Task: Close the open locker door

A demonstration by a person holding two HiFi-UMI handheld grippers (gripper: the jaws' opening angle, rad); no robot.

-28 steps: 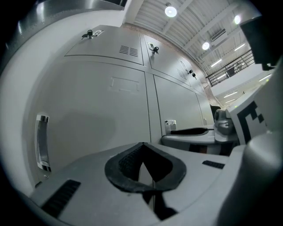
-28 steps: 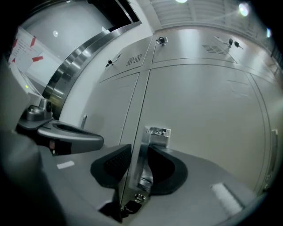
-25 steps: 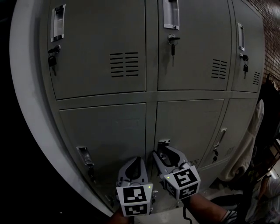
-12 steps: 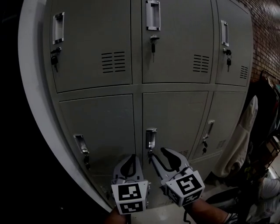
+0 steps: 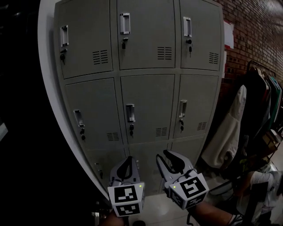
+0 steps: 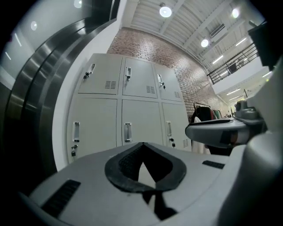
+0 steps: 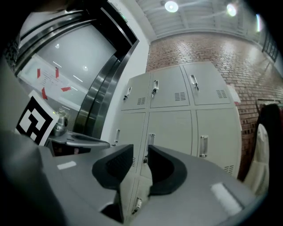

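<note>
Dim head view, bright gripper views under ceiling lamps [image 6: 165, 11] (fisheye-bent edges).

1. No legible text, numbers or brands in any view.
2. White sheet [image 5: 228, 34] on the brick wall [image 5: 252, 31]: print too small to read.
3. Marker cubes [image 5: 127, 194] [image 5: 189, 187]: black-and-white square codes, no characters.
4. Panel with red marks [image 7: 48, 73]: illegible.
</note>
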